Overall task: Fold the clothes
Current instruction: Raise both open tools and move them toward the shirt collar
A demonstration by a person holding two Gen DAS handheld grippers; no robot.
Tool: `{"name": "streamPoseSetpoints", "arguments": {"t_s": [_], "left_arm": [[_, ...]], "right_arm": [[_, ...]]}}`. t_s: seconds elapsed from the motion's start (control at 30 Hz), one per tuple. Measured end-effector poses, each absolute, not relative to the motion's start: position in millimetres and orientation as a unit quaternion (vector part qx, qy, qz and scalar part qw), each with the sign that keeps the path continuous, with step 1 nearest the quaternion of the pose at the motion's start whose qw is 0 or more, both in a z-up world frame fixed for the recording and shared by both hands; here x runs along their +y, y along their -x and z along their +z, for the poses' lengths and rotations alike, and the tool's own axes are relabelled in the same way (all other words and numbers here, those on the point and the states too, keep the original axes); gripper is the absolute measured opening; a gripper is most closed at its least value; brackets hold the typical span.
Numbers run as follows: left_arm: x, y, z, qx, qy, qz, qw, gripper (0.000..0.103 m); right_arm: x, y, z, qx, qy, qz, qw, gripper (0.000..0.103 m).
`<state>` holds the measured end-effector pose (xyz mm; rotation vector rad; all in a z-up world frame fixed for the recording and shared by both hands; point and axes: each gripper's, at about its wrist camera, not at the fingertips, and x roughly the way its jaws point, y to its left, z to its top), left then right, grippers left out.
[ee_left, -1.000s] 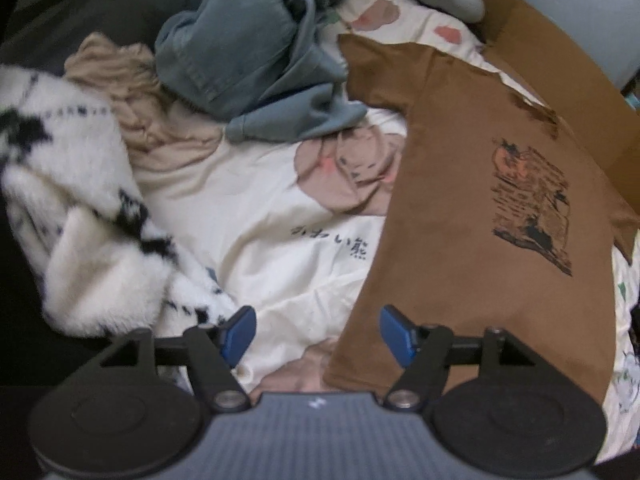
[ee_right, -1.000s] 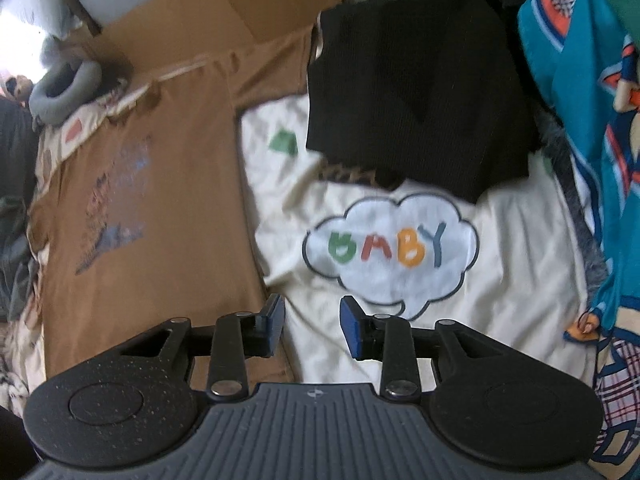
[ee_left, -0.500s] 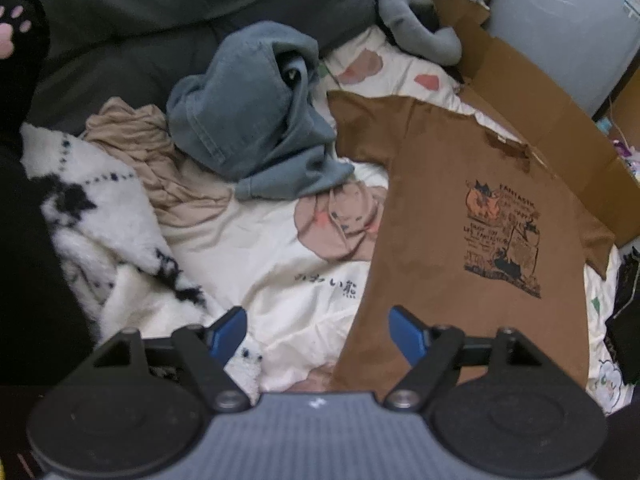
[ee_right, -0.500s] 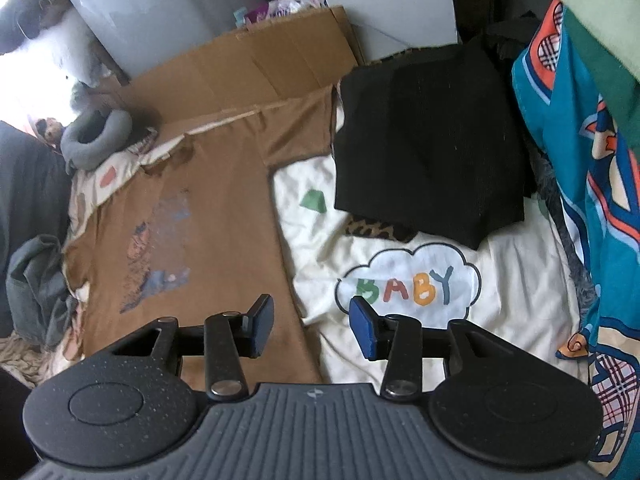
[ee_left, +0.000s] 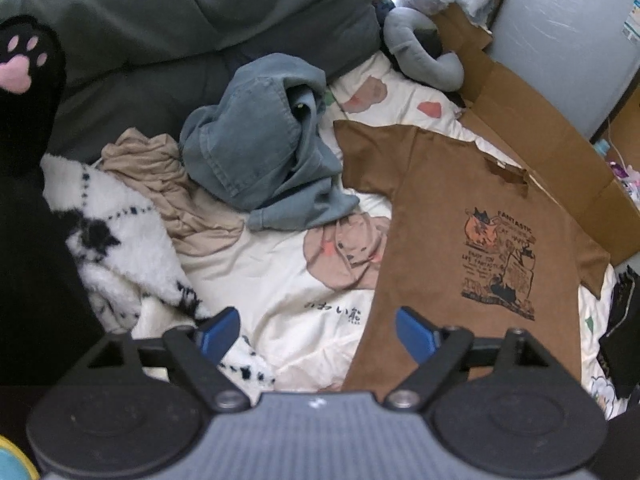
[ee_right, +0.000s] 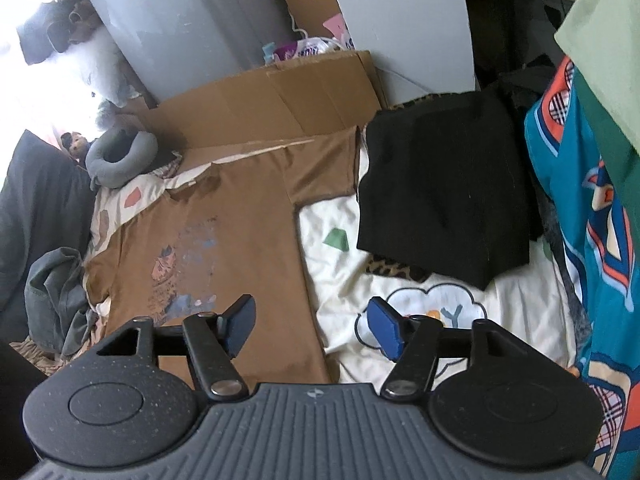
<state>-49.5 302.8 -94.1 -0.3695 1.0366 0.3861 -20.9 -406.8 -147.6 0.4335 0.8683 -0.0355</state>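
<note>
A brown T-shirt (ee_left: 452,248) with a cat print lies spread flat on the cream bedsheet (ee_left: 280,280); the right wrist view shows the same brown T-shirt (ee_right: 240,216) from its other side. My left gripper (ee_left: 316,330) hangs above the shirt's lower left hem, its jaws opening wide with nothing between them. Over the shirt's right edge my right gripper (ee_right: 312,322) is also opening, and it holds nothing. A folded black garment (ee_right: 444,184) lies to the right of the shirt.
A crumpled blue-grey garment (ee_left: 264,148), a beige one (ee_left: 168,184) and a fluffy white-and-black one (ee_left: 120,248) lie left of the shirt. Flattened cardboard (ee_right: 272,96) and a grey neck pillow (ee_right: 120,156) sit behind it. A teal patterned cloth (ee_right: 592,216) hangs at the right.
Both grippers rose away from the bed, so more of the shirt and room shows. Both sets of jaws spread wider. The shirt lies unchanged.
</note>
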Motion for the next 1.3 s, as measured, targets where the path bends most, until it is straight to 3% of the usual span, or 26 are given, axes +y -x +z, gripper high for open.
{"name": "streamPoseSetpoints", "arguments": {"t_s": [0.8, 1.3], "left_arm": [[290, -58, -105, 0.486, 0.163, 0.168, 0.842, 0.089], [298, -142, -156, 0.464, 0.180, 0.196, 0.845, 0.089]], "right_arm": [[-414, -49, -161, 0.427, -0.228, -0.025, 0.875, 0.076], [-392, -137, -200, 0.439, -0.177, -0.008, 0.881, 0.075]]}}
